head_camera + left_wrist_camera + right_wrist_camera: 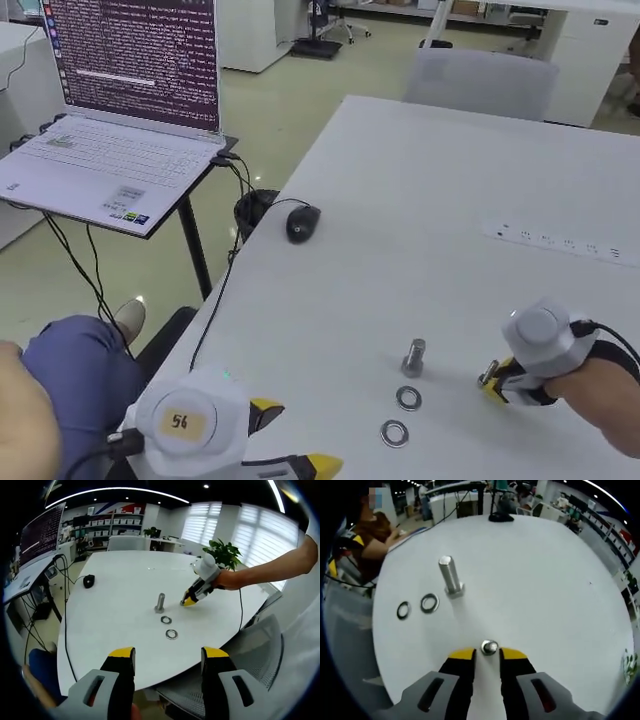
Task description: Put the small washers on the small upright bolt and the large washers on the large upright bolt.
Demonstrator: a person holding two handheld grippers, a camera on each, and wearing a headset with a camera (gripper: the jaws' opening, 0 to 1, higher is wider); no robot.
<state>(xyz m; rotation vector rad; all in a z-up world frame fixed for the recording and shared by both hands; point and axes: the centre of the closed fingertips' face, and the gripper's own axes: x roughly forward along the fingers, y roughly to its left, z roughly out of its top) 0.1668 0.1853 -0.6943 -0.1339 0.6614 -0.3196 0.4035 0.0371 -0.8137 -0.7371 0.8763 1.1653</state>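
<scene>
The white tabletop [420,200] is carrying every task part in the lower right of the head view. The left hand-held gripper [168,654] is standing released, jaws spread wide, at the bottom of its own view. The right hand-held gripper [488,656] is closing narrowly about the small bolt [489,647], apparently grasping it as it stands on the surface. The large bolt [451,577] is standing upright, long axis vertical, up and left of the right jaws, with the two washers [429,602] lying flat just left of its base. In the left gripper view these washers are lying straight ahead, so the free left hand-held gripper is judged better placed. The right gripper view is resolving the small bolt clearly; the head view is rendering it as a speck.
</scene>
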